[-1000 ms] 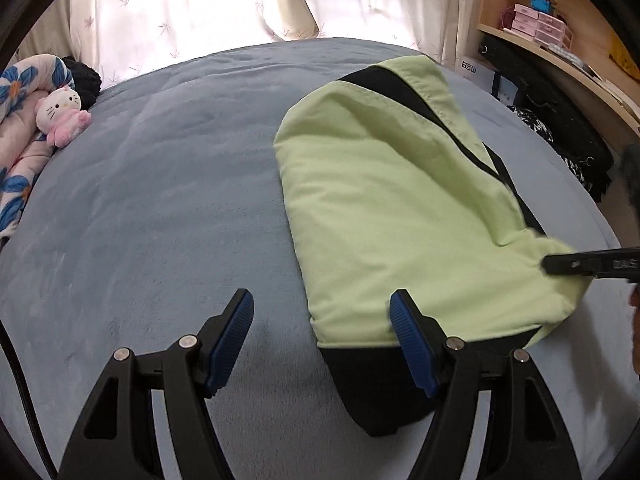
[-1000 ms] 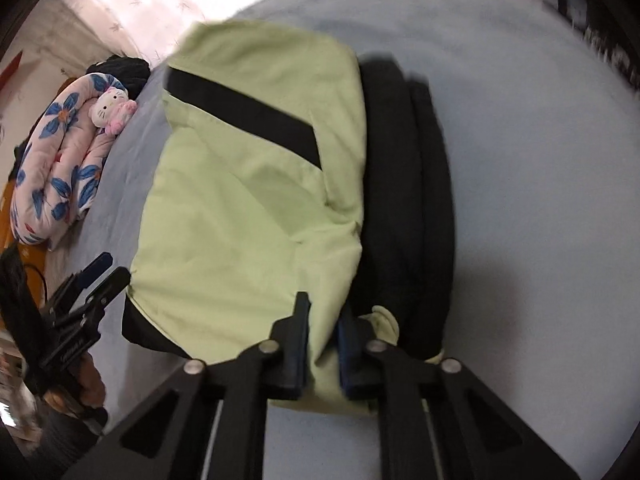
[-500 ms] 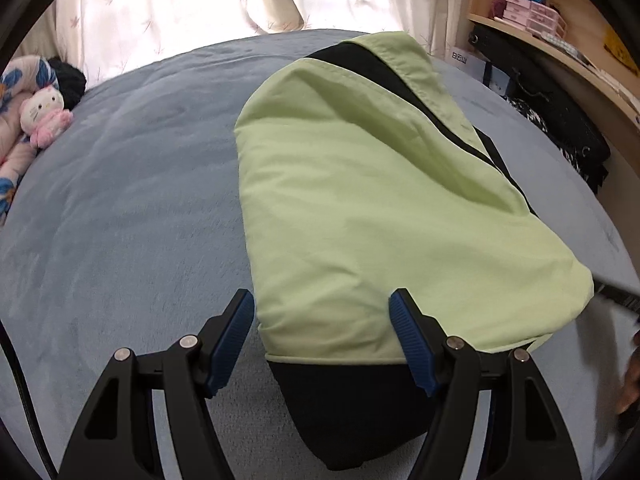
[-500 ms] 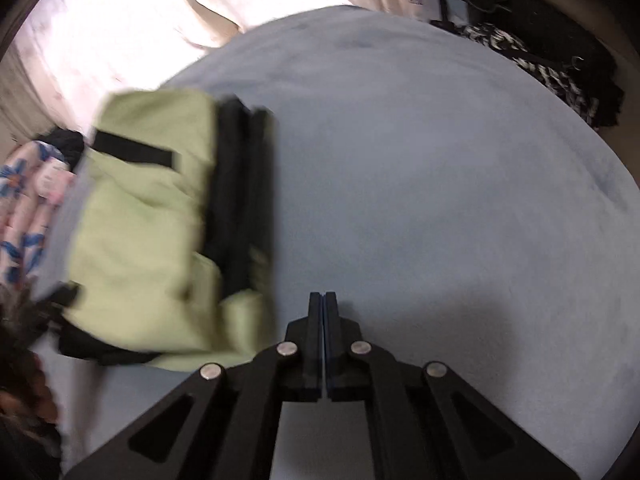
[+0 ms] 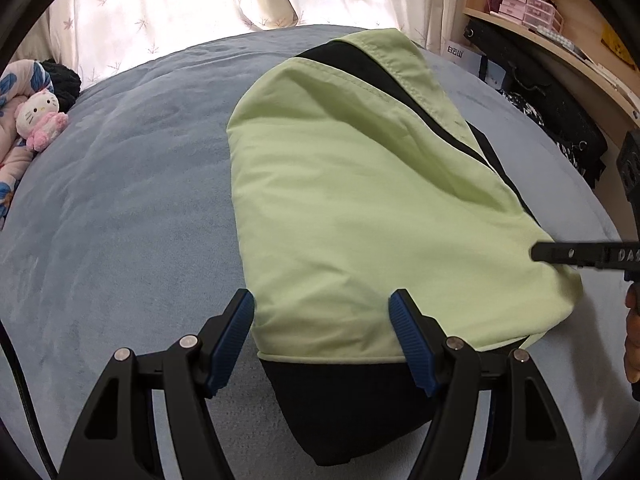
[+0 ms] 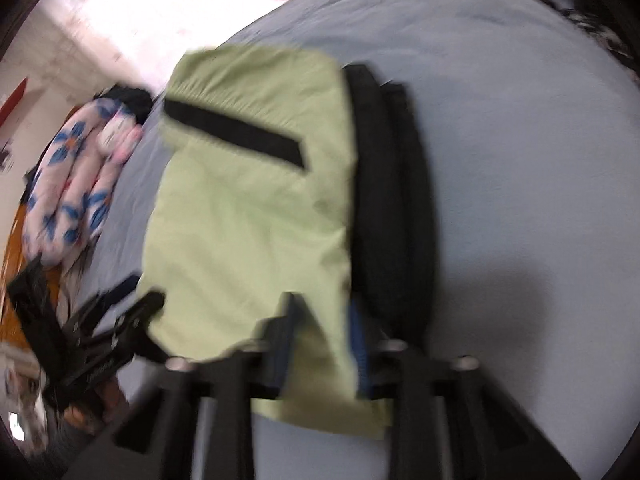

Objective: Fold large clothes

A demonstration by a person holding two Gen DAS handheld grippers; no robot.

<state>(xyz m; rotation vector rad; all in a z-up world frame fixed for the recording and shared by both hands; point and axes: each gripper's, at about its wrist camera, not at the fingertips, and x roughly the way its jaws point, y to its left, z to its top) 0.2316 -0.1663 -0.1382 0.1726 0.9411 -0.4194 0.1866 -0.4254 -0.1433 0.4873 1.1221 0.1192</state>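
Left wrist view: the folded green-and-black garment [image 5: 360, 216] lies on the blue-grey bed [image 5: 120, 208]. The left gripper [image 5: 322, 330] stands wide open, straddling the near hem, gripping nothing.

Right wrist view (blurred): the right gripper [image 6: 324, 344] shows jaws parted around a green corner; grip cannot be told. Fabric appears light, limp, possibly slippery; take hold at hem corners

I am seeing strong daylight coming through the thin white patterned curtains [image 5: 180, 4], which are glaring almost pure white. The left wrist view is staying sharp, with fisheye bending and dark corners. The right wrist view is blurring everywhere; the folded light green and black garment [image 6: 248, 208] is smearing, and a soft shadow is lying on the grey-blue plush bedcover [image 6: 520, 184].
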